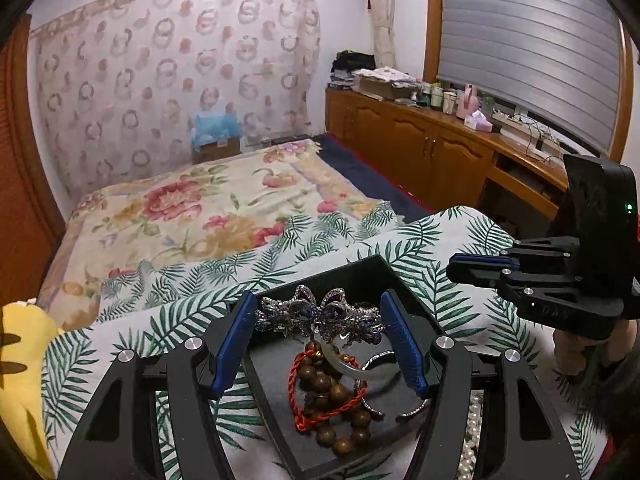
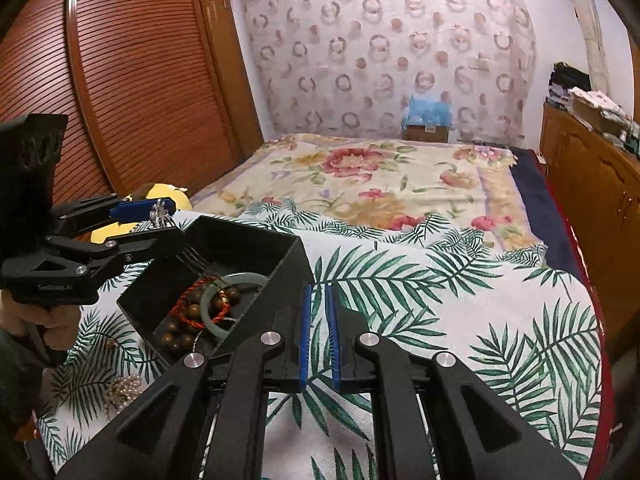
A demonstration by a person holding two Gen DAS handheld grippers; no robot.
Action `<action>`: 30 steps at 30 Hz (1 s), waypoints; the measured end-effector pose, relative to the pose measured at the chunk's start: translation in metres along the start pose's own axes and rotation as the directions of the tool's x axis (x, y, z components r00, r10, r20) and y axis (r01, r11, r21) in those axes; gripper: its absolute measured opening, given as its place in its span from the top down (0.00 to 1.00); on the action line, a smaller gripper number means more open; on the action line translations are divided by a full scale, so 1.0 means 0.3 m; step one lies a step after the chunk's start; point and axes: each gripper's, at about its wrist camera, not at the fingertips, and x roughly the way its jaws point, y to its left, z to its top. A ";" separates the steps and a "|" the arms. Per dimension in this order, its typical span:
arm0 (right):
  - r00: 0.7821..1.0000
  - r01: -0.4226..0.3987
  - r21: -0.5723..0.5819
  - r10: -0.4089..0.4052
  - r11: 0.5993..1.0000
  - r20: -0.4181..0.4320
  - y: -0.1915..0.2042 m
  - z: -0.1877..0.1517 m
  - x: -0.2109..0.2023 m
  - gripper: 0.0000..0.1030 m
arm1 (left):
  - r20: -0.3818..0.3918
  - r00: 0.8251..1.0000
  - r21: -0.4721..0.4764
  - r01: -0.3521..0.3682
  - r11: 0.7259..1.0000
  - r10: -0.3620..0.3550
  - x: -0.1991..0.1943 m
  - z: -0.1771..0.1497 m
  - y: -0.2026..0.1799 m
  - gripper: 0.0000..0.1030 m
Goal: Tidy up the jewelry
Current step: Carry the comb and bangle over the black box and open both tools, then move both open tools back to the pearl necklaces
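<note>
Pearls (image 2: 124,390) beside black box (image 2: 240,236)

- You're seeing soft, even indoor light; shadows are faint.
- Fisheye bends your walls and darkens every corner.
- Your detail looks slightly soft, with no strong glare.

Black tray (image 1: 372,270) — green-leaf cloth (image 1: 192,280) — red cord (image 1: 298,360), brown beads (image 1: 320,380).

Home bedroom: bed (image 2: 380,176) under floral blanket (image 1: 192,208), wooden louvred wardrobe (image 2: 132,72), cluttered sideboard (image 1: 420,140), shuttered window (image 1: 528,40), probably curtain (image 1: 380,8) beside it.
</note>
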 end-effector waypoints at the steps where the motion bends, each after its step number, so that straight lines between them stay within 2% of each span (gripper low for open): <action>1: 1.000 -0.004 0.002 0.004 1.000 -0.002 -0.004 -0.002 0.003 0.90 | -0.002 1.000 -0.001 -0.001 1.000 0.001 0.008 -0.003 -0.002 0.40; 9: 1.000 -0.005 -0.017 0.005 1.000 -0.006 0.002 -0.024 0.021 0.90 | -0.040 0.999 0.018 -0.014 1.000 0.015 0.007 -0.054 -0.029 0.40; 18: 1.000 0.007 -0.064 -0.007 0.998 0.002 0.070 -0.004 -0.019 0.90 | -0.037 0.999 0.001 -0.025 1.000 0.025 -0.089 -0.106 -0.032 0.39; 23: 1.000 -0.007 -0.102 0.007 0.995 -0.003 0.125 -0.012 -0.074 0.90 | -0.042 0.999 -0.018 -0.035 0.999 0.034 -0.173 -0.181 -0.018 0.38; 30: 0.997 -0.018 -0.103 0.011 0.995 -0.070 0.175 -0.108 -0.125 0.90 | -0.112 0.992 -0.057 -0.058 0.997 0.051 -0.234 -0.324 0.037 0.38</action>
